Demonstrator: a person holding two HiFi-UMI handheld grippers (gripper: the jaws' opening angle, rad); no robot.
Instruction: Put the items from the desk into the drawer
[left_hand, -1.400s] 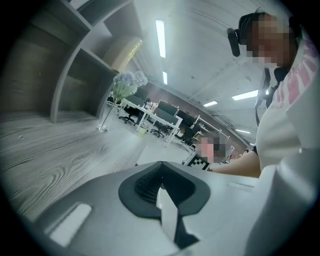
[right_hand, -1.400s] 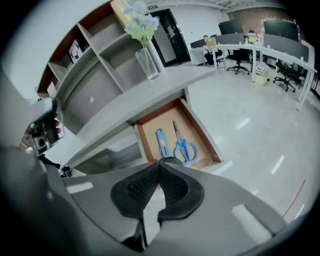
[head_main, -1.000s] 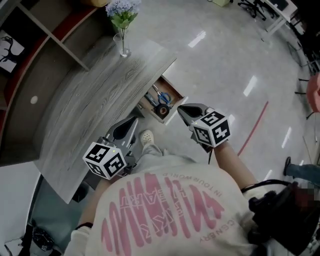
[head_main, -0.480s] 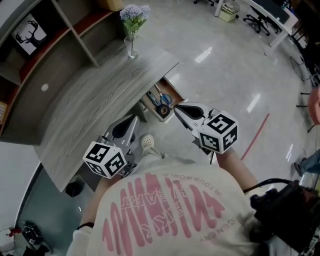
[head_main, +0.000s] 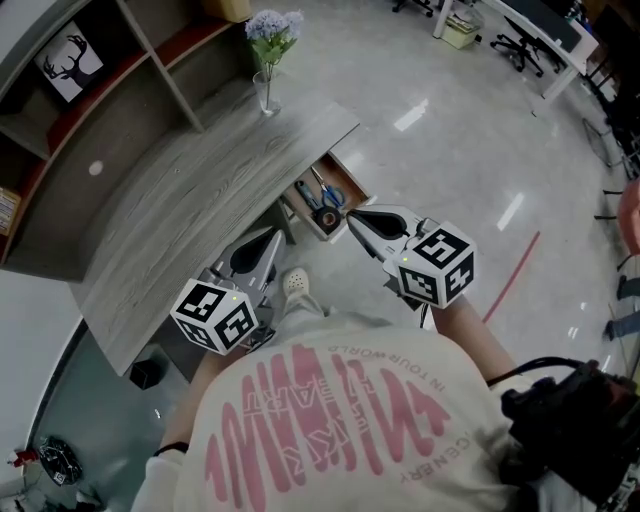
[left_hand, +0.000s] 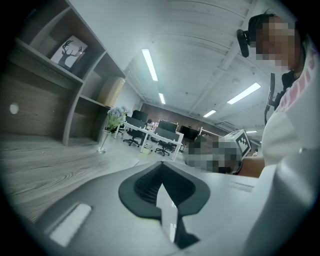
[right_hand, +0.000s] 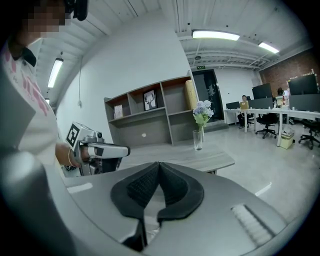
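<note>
The grey wooden desk (head_main: 190, 190) carries only a glass vase of flowers (head_main: 268, 60) near its far end. Under its right edge the drawer (head_main: 345, 180) stands pulled out, with blue-handled scissors (head_main: 318, 190) and a dark tape roll (head_main: 325, 218) inside. My right gripper (head_main: 352, 216) is shut and holds nothing, its tips just right of the drawer's front corner. My left gripper (head_main: 270, 240) is shut and holds nothing too, low beside the desk's near edge. In the gripper views the left gripper (left_hand: 160, 167) and the right gripper (right_hand: 159, 166) each show pads pressed together.
A wall shelf unit (head_main: 110, 60) with a deer picture (head_main: 68, 65) stands behind the desk. The person's white shoe (head_main: 295, 282) is below the drawer. A red floor line (head_main: 510, 260) runs at right. Office chairs (head_main: 515, 25) stand far off.
The head view has tilted, showing more of the shelves. My right gripper has edged left, closer to the drawer front. The left gripper has hardly moved.
</note>
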